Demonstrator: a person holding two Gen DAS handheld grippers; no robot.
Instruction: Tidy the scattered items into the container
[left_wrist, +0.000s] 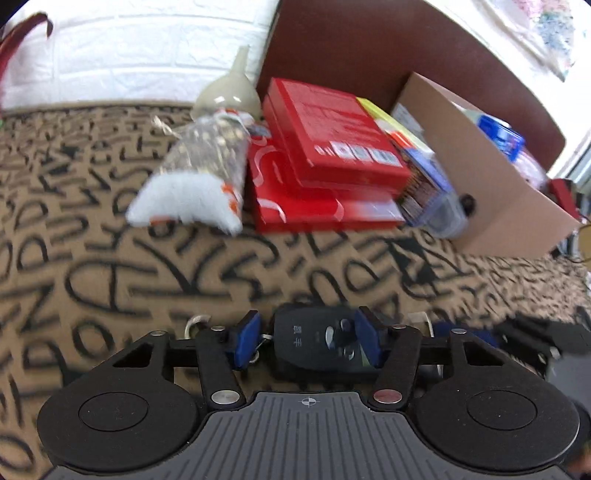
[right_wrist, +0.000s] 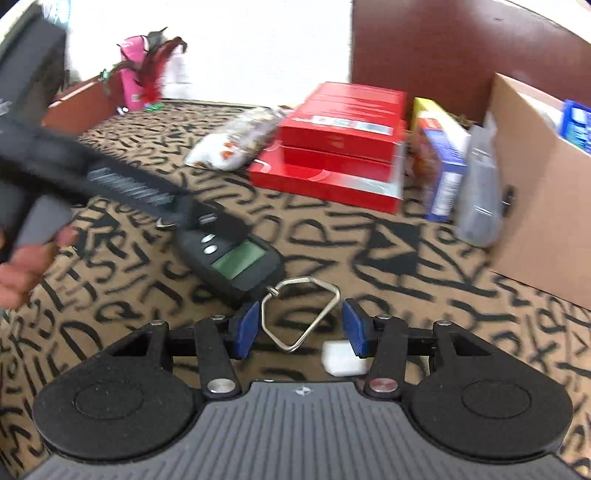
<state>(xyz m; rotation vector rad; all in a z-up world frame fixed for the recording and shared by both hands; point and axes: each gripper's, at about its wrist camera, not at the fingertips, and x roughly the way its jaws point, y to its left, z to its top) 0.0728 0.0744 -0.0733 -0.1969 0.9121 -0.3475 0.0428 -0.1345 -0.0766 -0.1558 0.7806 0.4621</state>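
Observation:
A black digital hanging scale (left_wrist: 317, 341) lies on the patterned cloth between the blue pads of my left gripper (left_wrist: 310, 341), which is open around it. In the right wrist view the scale (right_wrist: 236, 258) shows its green screen, with the left gripper over its far end. Its metal ring (right_wrist: 299, 314) lies between the pads of my open right gripper (right_wrist: 301, 328). The cardboard box (left_wrist: 491, 177) stands at the right, and in the right wrist view (right_wrist: 535, 221).
Stacked red boxes (left_wrist: 332, 155), a snack bag (left_wrist: 199, 173), a funnel (left_wrist: 232, 88) and a blue-and-yellow packet (right_wrist: 443, 155) lie at the back. A grey pouch (right_wrist: 480, 192) leans on the box. A white block (right_wrist: 341, 358) lies near my right gripper.

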